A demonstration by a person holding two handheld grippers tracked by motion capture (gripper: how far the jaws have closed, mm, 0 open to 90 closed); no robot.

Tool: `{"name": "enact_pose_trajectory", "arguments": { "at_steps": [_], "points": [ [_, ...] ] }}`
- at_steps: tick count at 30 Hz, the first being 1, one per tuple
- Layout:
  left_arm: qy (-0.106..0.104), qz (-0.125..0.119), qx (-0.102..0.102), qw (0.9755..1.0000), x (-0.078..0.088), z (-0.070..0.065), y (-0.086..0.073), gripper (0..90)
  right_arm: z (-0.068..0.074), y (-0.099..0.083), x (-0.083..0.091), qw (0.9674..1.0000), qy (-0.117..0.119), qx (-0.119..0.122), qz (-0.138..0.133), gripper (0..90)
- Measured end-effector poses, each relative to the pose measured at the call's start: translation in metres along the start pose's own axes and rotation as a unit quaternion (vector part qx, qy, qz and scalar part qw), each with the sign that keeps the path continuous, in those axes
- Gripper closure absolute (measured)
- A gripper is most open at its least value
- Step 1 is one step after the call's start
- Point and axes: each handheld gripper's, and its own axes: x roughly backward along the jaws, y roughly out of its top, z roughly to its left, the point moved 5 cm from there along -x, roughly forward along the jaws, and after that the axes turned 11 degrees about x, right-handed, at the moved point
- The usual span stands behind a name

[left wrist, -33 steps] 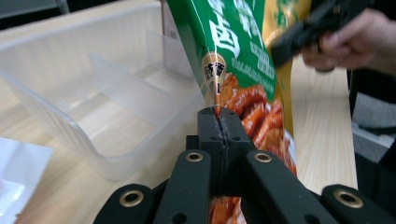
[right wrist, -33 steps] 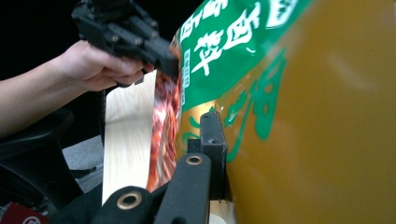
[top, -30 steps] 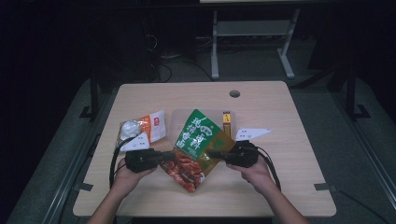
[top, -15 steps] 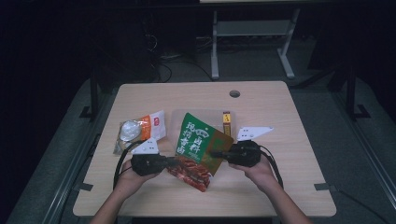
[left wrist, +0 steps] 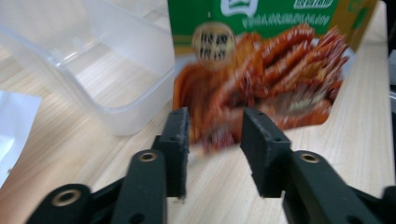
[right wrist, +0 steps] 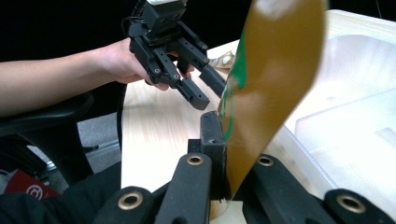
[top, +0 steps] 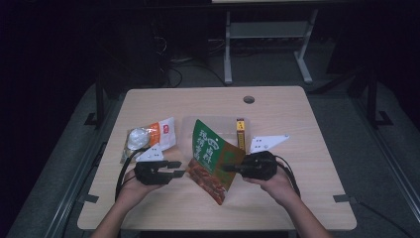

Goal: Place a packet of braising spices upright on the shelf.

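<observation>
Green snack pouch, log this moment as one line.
green snack pouch: upright by clear tub | right gripper: shut on pouch | left gripper: jaws just opened, off pouch

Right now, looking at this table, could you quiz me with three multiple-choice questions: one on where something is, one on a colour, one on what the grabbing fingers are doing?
1. Where does the clear plastic container stand?
A. behind the food pouch, mid-table
B. on the floor
C. on top of the orange packet

2. What colour is the upper part of the food pouch?
A. blue
B. green
C. white

3. Which gripper grips the pouch?
A. the left gripper
B. both
C. the right gripper

Answers:
1 A: the high view shows the container's clear rim rising behind the pouch at mid-table.
2 B: the pouch's top is green above its red food picture.
3 C: the right gripper has its fingers pinched on the pouch's edge, while the left gripper has just been opening and its fingers stand apart in front of the pouch.
</observation>
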Motion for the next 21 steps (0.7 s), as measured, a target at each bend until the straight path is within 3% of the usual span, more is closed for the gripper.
{"name": "enact_pose_trajectory", "arguments": {
  "at_steps": [2,8,13,21],
  "points": [
    [0.006,0.011,-0.009,0.9999,0.002,0.0,-0.005,53.6,0.001,0.001,0.002,1.0,-0.002,0.004,0.006,89.8],
    [0.016,0.02,-0.001,0.9997,0.005,0.002,-0.02,43.0,0.001,0.009,0.013,0.9996,-0.014,0.005,0.024,89.8],
    [0.019,0.026,-0.018,0.9993,0.003,-0.002,-0.024,36.3,0.001,0.019,0.021,0.9995,-0.019,0.011,0.023,89.8],
    [0.023,0.026,-0.006,0.9994,-0.001,0.001,-0.026,28.4,-0.005,0.04,0.034,0.999,-0.033,0.026,0.015,89.9]
  ]
}}
